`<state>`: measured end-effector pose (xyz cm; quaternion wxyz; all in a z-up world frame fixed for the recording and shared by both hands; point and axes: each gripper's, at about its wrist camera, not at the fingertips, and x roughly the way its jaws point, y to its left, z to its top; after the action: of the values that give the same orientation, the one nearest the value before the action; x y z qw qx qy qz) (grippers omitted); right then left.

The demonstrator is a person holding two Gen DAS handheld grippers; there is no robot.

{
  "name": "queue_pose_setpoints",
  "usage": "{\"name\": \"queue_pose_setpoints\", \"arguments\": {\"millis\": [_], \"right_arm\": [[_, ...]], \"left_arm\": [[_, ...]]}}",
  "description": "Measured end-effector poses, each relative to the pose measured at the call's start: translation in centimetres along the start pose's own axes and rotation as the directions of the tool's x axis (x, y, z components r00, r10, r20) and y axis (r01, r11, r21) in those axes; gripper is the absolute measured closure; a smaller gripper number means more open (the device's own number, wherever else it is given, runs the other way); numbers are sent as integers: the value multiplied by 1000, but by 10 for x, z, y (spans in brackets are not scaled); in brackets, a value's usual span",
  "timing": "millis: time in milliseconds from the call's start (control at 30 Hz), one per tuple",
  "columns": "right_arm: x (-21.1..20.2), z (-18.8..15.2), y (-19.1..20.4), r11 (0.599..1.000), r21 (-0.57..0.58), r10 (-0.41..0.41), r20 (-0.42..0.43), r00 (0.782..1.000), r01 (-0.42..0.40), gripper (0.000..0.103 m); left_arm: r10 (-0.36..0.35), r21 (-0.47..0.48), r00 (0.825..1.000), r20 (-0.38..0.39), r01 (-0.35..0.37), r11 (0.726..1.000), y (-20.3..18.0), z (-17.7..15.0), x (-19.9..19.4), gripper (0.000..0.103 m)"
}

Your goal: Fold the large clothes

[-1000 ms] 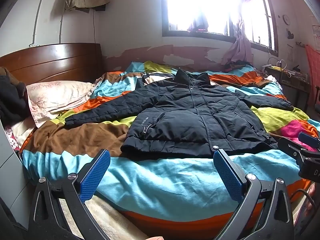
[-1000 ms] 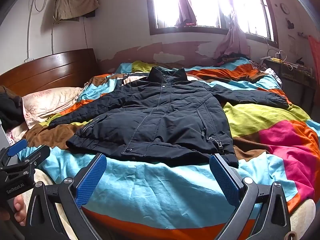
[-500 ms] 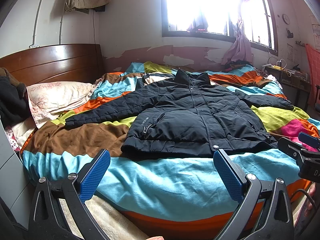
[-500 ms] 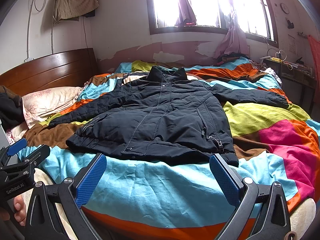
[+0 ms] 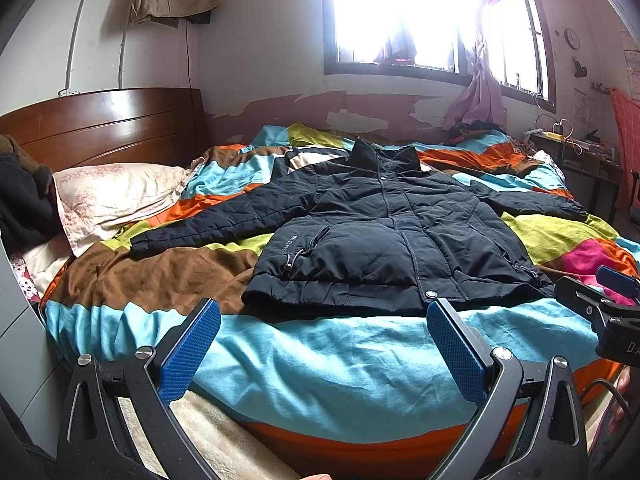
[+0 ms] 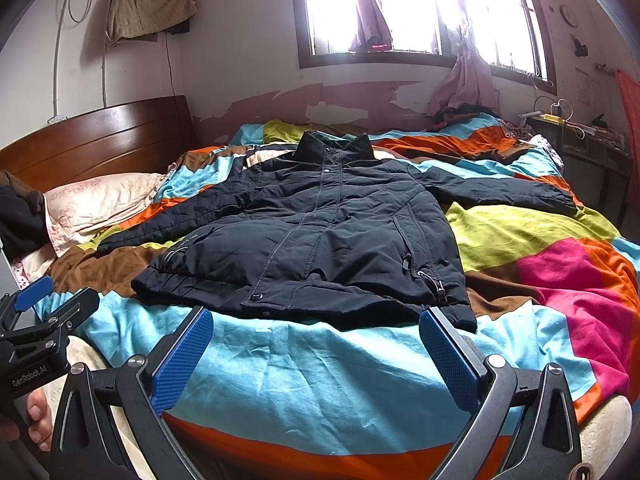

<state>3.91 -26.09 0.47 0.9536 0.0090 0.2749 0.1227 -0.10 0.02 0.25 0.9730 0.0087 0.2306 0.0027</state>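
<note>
One black jacket point(image 5: 384, 236) lies spread just ahead of two wide-open, empty tongs, left tongs point(image 5: 322, 342) and right tongs point(image 6: 316, 346), on the bed point(image 6: 320, 376).

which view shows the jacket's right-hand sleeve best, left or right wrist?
Right wrist: the sleeve lies unobstructed from shoulder to cuff across the blanket. Left wrist shows the same sleeve flatter, more foreshortened.
</note>
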Motion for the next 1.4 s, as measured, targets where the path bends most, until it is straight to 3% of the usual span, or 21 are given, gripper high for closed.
{"name": "queue_pose_setpoints", "arguments": {"millis": [1400], "right_arm": [[-2, -2, -2, 1000, 2, -1, -1, 1000, 1, 0]], "left_arm": [[-11, 6, 1000, 8, 11, 1000, -2, 2, -2, 2]]}}
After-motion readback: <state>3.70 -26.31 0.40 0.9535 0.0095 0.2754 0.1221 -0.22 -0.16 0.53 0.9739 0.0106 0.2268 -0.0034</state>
